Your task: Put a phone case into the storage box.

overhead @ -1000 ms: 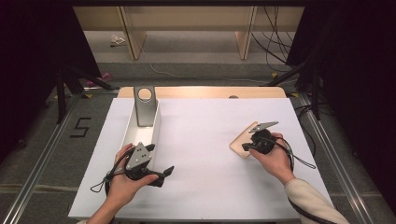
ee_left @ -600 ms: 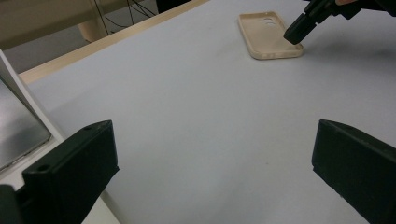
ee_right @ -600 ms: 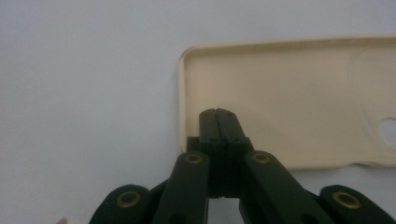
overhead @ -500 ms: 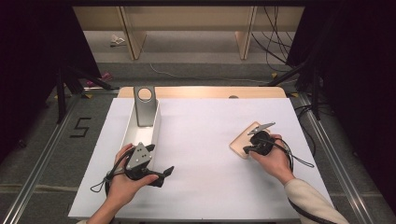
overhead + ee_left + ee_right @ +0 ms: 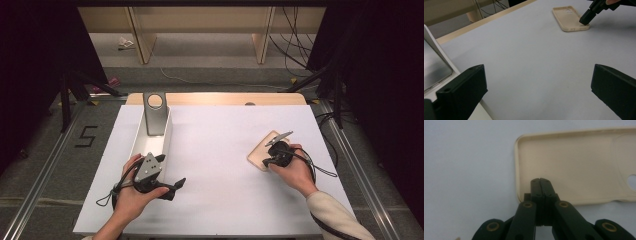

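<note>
A beige phone case (image 5: 261, 151) lies hollow side up on the white mat, right of the middle. My right gripper (image 5: 265, 163) is shut, and its tips rest on the case's near rim. In the right gripper view the closed jaws (image 5: 540, 180) cross that rim, with the tips just inside the case (image 5: 579, 165). My left gripper (image 5: 178, 187) lies low on the mat at the front left. It is open, with nothing between its fingers (image 5: 461, 87). Across the table from it are the case (image 5: 569, 17) and the right gripper (image 5: 584, 20).
A long white tray (image 5: 138, 145) runs along the mat's left side, right behind the left hand. A grey metal stand (image 5: 155, 112) with a round hole leans in the tray's far end. The wooden table edge (image 5: 220, 98) lies beyond the mat.
</note>
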Action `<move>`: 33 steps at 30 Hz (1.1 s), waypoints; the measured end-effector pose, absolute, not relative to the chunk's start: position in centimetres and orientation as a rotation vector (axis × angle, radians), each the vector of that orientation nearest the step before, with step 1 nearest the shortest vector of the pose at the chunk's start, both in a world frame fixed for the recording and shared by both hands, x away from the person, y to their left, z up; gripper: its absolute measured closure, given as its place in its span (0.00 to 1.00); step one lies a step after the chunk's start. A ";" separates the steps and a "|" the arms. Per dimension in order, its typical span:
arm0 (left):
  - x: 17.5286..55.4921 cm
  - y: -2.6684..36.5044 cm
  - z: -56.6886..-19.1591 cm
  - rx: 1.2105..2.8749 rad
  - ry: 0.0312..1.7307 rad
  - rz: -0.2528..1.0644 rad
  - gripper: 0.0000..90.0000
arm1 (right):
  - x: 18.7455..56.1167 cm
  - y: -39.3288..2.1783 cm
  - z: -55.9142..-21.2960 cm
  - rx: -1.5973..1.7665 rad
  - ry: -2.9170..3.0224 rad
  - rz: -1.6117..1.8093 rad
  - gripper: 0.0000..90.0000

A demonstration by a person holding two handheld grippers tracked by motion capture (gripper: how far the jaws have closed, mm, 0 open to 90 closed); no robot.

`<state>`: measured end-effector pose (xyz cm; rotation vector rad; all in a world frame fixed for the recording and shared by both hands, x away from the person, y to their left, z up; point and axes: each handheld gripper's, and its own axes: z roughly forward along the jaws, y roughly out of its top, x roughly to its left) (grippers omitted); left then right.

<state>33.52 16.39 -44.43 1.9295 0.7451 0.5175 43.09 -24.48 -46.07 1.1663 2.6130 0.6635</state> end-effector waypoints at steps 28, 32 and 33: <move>33.5 16.4 -44.5 1.935 0.746 0.520 0.00 | 43.2 -29.1 -45.5 1.122 2.664 0.430 1.00; 33.5 16.4 -44.5 1.935 0.747 0.520 0.00 | 43.3 -29.4 -45.5 1.120 2.660 0.419 1.00; 33.5 16.4 -44.5 1.935 0.747 0.520 0.00 | 43.3 -29.5 -45.4 1.122 2.657 0.412 1.00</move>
